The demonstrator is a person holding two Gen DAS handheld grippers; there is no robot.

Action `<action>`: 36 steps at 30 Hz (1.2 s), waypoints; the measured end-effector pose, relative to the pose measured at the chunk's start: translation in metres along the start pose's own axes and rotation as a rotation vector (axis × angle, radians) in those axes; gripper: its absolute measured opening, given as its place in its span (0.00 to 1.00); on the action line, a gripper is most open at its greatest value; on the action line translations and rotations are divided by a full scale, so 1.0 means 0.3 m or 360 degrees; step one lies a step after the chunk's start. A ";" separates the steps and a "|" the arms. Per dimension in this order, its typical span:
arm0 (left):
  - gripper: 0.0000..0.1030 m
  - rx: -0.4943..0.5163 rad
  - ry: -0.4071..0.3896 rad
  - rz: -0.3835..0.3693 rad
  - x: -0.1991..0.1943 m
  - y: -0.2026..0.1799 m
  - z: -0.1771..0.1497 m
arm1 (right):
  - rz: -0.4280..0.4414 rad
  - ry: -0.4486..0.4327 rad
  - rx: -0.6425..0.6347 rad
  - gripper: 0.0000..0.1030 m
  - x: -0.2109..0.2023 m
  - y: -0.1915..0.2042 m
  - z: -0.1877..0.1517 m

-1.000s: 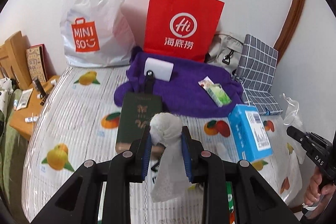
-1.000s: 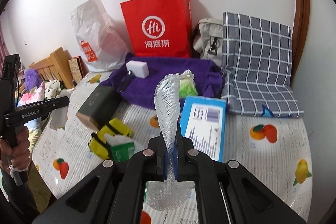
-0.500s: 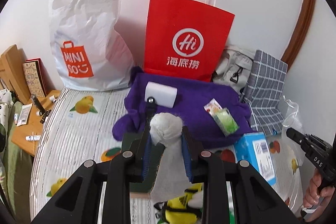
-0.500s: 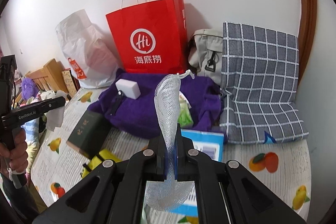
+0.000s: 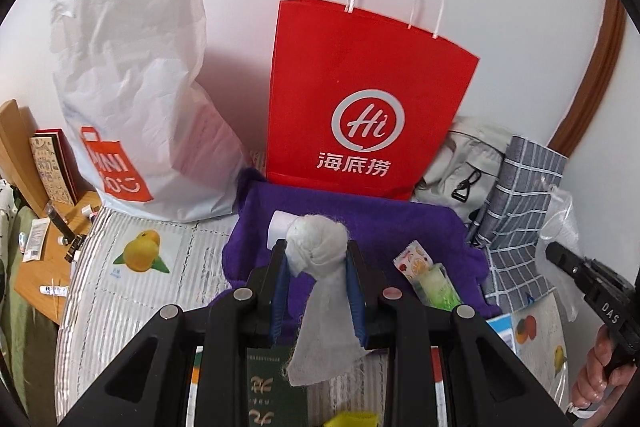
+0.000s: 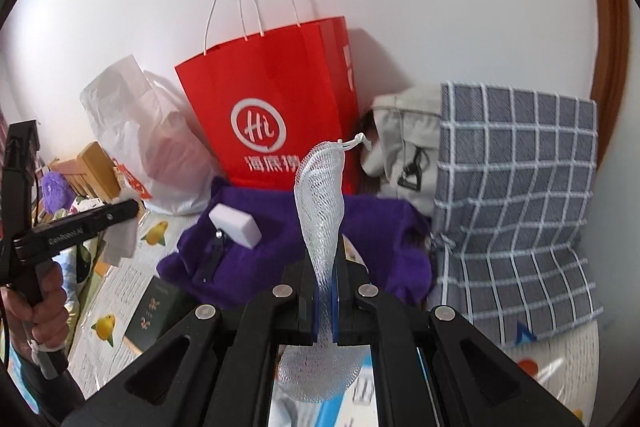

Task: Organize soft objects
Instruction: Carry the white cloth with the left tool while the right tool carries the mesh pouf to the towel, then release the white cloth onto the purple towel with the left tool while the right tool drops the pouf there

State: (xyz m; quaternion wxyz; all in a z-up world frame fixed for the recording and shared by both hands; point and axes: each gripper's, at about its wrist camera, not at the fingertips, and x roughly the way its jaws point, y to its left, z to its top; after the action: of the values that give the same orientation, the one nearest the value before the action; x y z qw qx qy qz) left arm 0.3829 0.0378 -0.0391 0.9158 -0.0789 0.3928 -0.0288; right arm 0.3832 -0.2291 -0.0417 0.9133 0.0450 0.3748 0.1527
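At the far left a wooden side table (image 5: 44, 259) butts against the edge of the fruit-print bed cover (image 5: 132, 291), whose left strip lies bare of objects. Behind it a white plastic bag (image 5: 132, 83) leans on the wall, just beside the upright red paper bag (image 5: 360, 99), whose base touches the back edge of a purple towel (image 5: 384, 223). The left gripper (image 5: 316, 291) hovers over the towel's near edge, its jaws part open and pressed on either side of a knotted white cloth (image 5: 316, 247), the cloth's loose tail hanging down between them over a dark green box (image 5: 272, 387). A white sponge block (image 6: 236, 227) sits on the towel's left half, a green snack packet (image 5: 432, 279) on its right half. The right gripper (image 6: 326, 291) has its jaws nearly together, pinching a white mesh pouch (image 6: 320, 211) that stands up above the fingertips (its bunched lower end sags below them). Right of the towel a grey bag (image 6: 400, 131) slumps against the wall, touching a grey checked cushion (image 6: 516, 195) that fills the right side up to the bed's edge.
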 end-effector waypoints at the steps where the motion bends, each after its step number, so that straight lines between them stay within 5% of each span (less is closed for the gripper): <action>1: 0.25 -0.0003 0.0012 0.0001 0.019 0.001 0.005 | 0.0005 0.0000 0.0000 0.04 0.015 0.001 0.009; 17: 0.25 -0.0061 0.0286 0.0066 0.334 0.081 -0.024 | -0.0050 0.0366 0.0108 0.04 0.445 -0.163 -0.057; 36: 0.25 -0.0141 0.0486 0.0026 0.492 0.096 -0.092 | 0.0032 0.0571 0.0202 0.11 0.606 -0.186 -0.155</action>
State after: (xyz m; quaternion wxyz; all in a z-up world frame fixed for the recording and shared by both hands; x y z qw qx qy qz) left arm 0.4644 0.0459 -0.1682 0.8412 -0.1106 0.5291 -0.0158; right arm 0.4866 -0.2266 -0.2078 0.8256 0.0783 0.5401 0.1433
